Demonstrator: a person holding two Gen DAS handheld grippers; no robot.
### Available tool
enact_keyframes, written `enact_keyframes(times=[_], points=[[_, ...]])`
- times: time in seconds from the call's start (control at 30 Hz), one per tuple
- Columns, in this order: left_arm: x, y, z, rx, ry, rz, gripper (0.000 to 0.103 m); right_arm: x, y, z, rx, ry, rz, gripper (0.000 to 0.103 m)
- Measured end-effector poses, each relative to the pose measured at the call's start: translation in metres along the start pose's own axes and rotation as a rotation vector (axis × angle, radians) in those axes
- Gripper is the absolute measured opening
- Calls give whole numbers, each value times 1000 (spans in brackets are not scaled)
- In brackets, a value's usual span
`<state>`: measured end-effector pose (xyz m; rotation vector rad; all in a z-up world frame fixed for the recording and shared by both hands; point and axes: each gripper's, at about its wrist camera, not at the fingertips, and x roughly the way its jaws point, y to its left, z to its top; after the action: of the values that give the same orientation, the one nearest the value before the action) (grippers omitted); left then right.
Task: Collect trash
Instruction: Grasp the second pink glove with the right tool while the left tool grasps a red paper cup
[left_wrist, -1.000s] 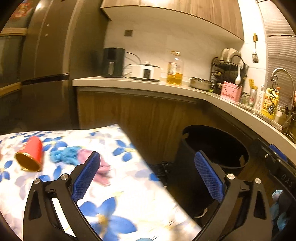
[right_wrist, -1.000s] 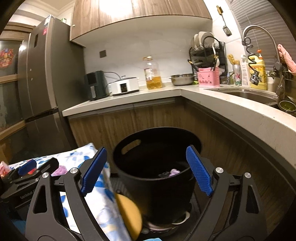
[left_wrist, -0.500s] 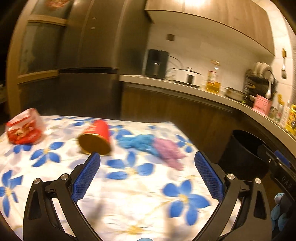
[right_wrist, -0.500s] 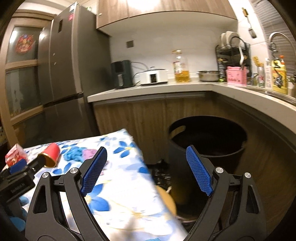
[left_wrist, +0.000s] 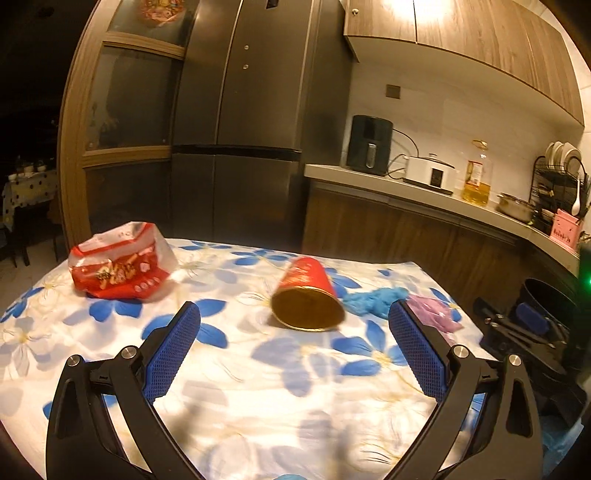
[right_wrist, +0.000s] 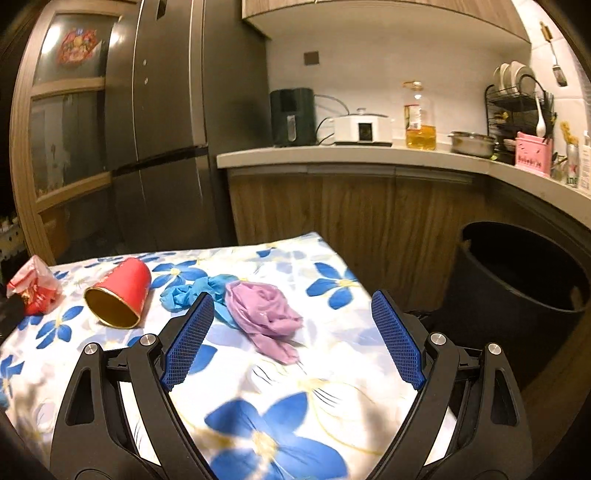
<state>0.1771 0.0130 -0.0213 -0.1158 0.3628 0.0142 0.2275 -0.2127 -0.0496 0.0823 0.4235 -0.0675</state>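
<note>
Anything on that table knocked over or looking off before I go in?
Yes: the red paper cup lies tipped on its side, mouth facing the camera. Beside it sit a crumpled blue glove and purple glove; a torn snack bag lies at the far left.

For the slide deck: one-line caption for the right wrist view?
Open right gripper above floral tablecloth, facing crumpled purple glove, blue glove, tipped red cup; black bin at right.

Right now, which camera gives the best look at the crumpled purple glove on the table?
The right wrist view: the purple glove lies whole and unobstructed between that gripper's open fingers. In the left wrist view, the glove sits far right, partly hidden behind a blue finger pad.
</note>
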Motion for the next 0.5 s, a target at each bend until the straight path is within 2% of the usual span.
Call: enact_keyframes(times=[0.3,0.4,0.5], points=[[19,15,5,-5,8,22,97,54,9,2,6,104,-5,71],[26,17,4,-6,16,18,97,67,13,-3,-11,156,-13,58],[32,18,4,-12,24,13,97,74,13,-7,-14,191,-11,41]])
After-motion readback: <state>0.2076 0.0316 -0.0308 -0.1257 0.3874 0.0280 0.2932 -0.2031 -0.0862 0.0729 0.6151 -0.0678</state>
